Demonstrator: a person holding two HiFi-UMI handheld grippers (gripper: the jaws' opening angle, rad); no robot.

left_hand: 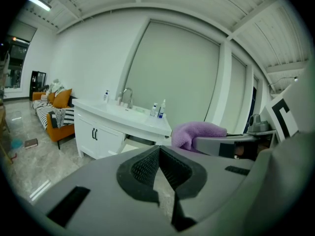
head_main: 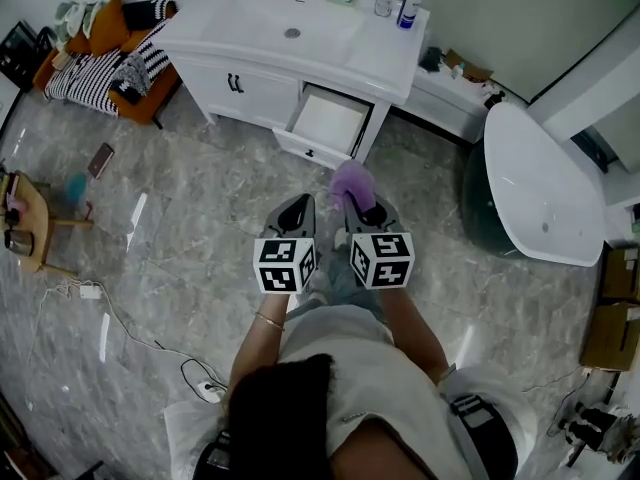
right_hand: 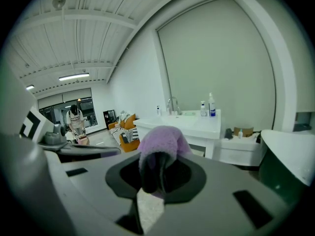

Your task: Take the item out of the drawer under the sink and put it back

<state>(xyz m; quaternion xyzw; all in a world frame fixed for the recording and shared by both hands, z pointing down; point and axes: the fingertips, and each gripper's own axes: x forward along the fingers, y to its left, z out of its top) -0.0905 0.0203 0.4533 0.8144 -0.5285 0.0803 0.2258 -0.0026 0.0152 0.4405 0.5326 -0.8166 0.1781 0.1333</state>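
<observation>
We are holding the fluffy lilac cloth (head_main: 350, 181) in the right tool (head_main: 365, 213). In the right gripper view its jaws are standing a little apart, pinching a fold of the cloth (right_hand: 162, 141), and the rest is mounding up over the tips of the tool (right_hand: 155, 176). The left tool (head_main: 297, 208) is carrying nothing. In the left gripper view its ribbed pads are meeting at the tips with nothing between them (left_hand: 160, 168).

The open white drawer (head_main: 328, 120) is hanging out of the white vanity counter (head_main: 380, 63), below the right-hand end of the counter and to the right of the white oval basin (head_main: 290, 28). What we can see of its inside is looking bare, so we are judging the cloth to be out and the return to be the step in hand.

The relation that matters is this: in the head view the drawer is lying straight ahead of both tools, a shade left of the cloth-bearing one, and well apart from it across the grey marble floor (head_main: 200, 208). The drawer is sliding out on a slant towards us, its front panel being the nearest part. The right tool is pointing forward and somewhat downward. We are reckoning it has to go forward over that front panel and then down into the tray before letting go.
</observation>
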